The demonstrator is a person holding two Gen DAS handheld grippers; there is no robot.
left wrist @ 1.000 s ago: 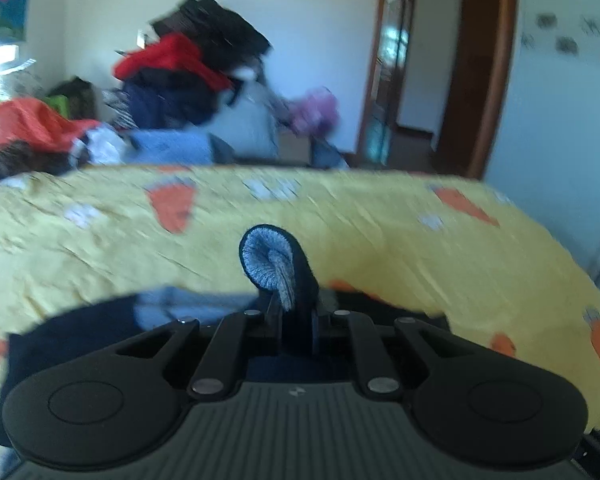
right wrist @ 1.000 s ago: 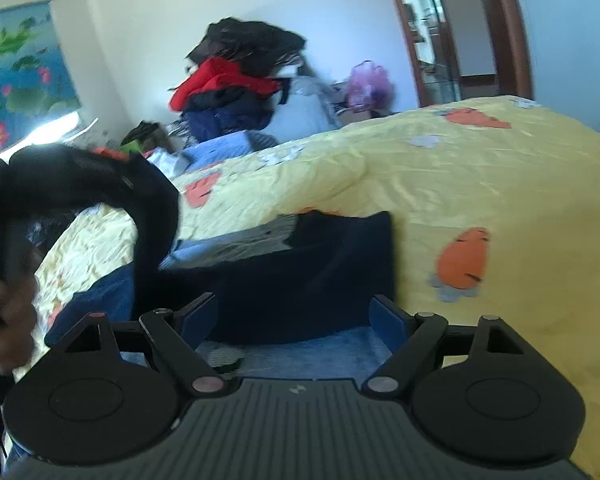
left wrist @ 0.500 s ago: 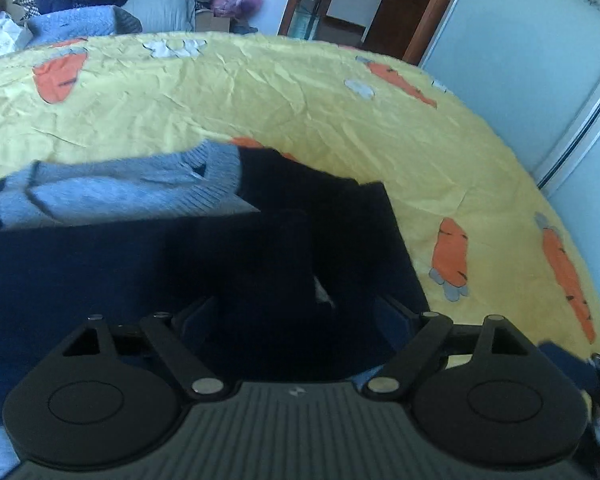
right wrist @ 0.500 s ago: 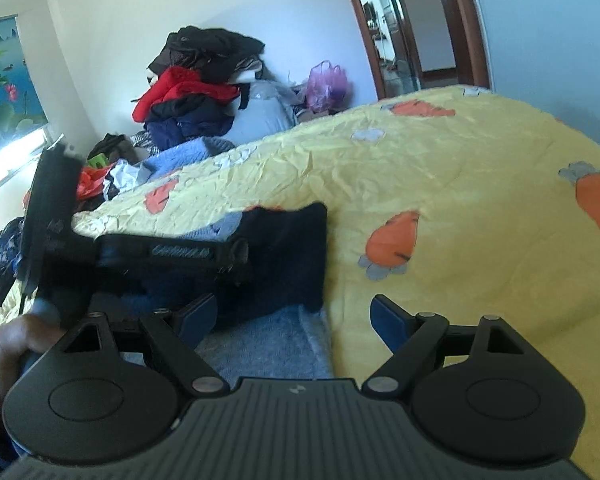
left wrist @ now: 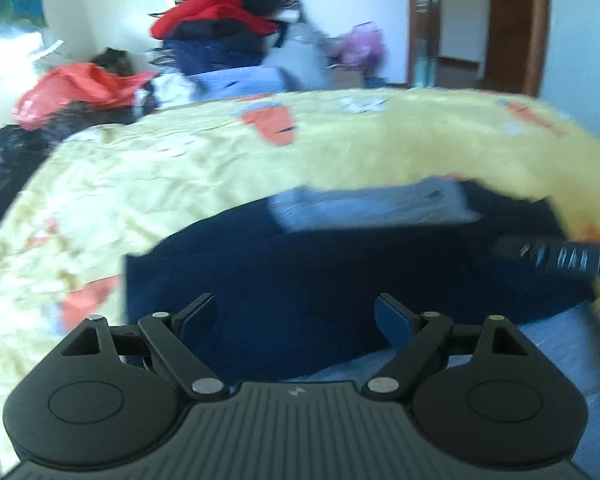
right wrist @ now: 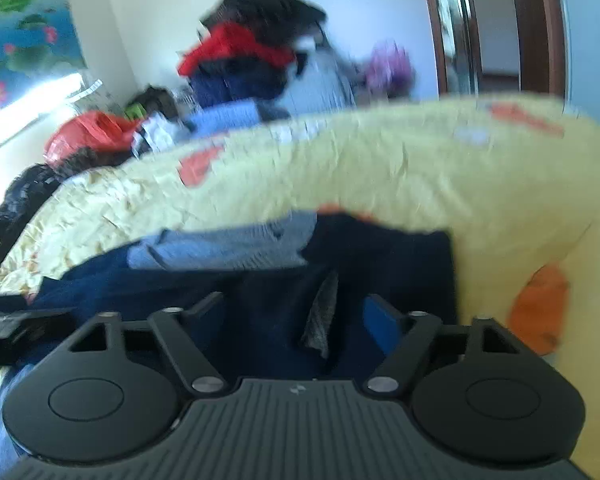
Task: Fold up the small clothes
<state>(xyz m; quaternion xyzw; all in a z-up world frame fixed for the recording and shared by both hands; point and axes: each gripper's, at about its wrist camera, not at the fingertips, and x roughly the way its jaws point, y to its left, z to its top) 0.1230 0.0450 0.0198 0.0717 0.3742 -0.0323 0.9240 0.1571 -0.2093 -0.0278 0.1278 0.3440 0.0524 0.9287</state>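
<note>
Bright daylight glares from a window [right wrist: 28,108] at left; both fisheye views are motion-blurred, edges bowed.

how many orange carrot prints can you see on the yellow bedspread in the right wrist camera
3: one carrot print far left, one far right, one beside the right gripper. The sweater may hide more.

A pale yellow bedspread [right wrist: 380,172] printed with orange carrots and small white shapes is seen over the bed. On it lies a dark navy garment [left wrist: 340,272] with a lighter, grey-blue knitted band [left wrist: 372,204] towards the bed's far edge. Beyond the far edge, a heap of clothes [left wrist: 228,24] is shown in red, black and navy, with a red-orange bag [left wrist: 80,84] and a purple-pink bundle [right wrist: 392,66] nearby. A blue wall picture [right wrist: 20,36] with green leaves and pink flowers is seen. The gripper bodies are black, their pads blue.
</note>
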